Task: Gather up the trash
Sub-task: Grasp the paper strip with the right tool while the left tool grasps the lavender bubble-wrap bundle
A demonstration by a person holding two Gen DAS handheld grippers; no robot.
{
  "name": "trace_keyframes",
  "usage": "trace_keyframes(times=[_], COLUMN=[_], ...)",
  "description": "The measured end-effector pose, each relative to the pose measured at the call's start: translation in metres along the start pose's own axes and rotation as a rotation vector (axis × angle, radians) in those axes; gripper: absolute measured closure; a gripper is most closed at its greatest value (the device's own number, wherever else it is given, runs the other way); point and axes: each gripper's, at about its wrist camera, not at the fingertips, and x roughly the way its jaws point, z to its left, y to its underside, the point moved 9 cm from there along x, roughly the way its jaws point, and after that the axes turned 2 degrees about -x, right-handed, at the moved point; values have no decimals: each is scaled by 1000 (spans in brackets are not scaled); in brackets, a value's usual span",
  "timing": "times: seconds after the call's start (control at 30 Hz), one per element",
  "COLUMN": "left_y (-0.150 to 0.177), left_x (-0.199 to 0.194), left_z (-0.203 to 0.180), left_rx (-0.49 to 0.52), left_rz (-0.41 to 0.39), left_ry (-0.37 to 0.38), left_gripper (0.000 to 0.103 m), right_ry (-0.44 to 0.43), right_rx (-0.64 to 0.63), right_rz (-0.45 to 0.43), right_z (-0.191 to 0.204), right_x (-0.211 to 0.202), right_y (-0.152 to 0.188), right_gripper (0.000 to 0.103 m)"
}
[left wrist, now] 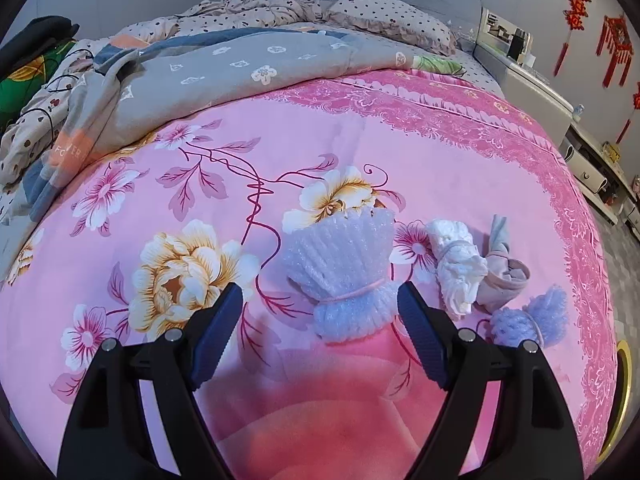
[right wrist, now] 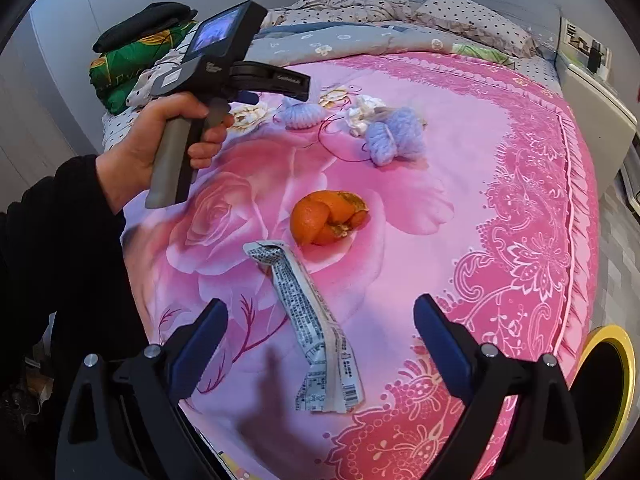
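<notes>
On the pink floral bedspread [left wrist: 280, 128] lies a tied bundle of white foam netting [left wrist: 344, 268], its near end between the tips of my left gripper [left wrist: 320, 300], which is open and not pressing it. Beside it lie a white crumpled wad [left wrist: 456, 268], a grey sock [left wrist: 500, 272] and a bluish foam bundle [left wrist: 528, 316]. In the right wrist view my right gripper [right wrist: 320, 320] is open above a printed paper wrapper [right wrist: 312, 320]. Orange peel [right wrist: 328, 216] lies beyond it. A hand holds the left gripper's handle [right wrist: 180, 160] near the foam netting bundle [right wrist: 300, 114].
Rumpled grey and dotted quilts [left wrist: 240, 68] and a pillow [left wrist: 388, 12] cover the far half of the bed. A folded green blanket [right wrist: 128, 68] sits at the far left. A yellow-rimmed bin [right wrist: 608, 392] stands at the bed's near right corner. White cabinets [left wrist: 536, 92] line the right wall.
</notes>
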Motion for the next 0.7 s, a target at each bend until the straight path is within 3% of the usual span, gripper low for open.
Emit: trace_keyframes(times=[0.23, 0.33, 0.53, 0.7], left_y=[-1, -1, 2, 1], left_x=[31, 37, 40, 40], left_z=[-6, -14, -32, -33], left_rx=[-16, -2, 42, 15], left_rz=[30, 27, 19, 11], left_ry=[23, 44, 93, 117], left_gripper=[28, 34, 57, 63], right_ry=[-4, -8, -5, -7], right_rx=[-26, -28, -41, -15], right_rz=[45, 56, 72, 66], right_z=[1, 0, 0, -2], right_x=[28, 37, 50, 54], right_y=[2, 2, 3, 2], right_gripper=[13, 18, 29, 38])
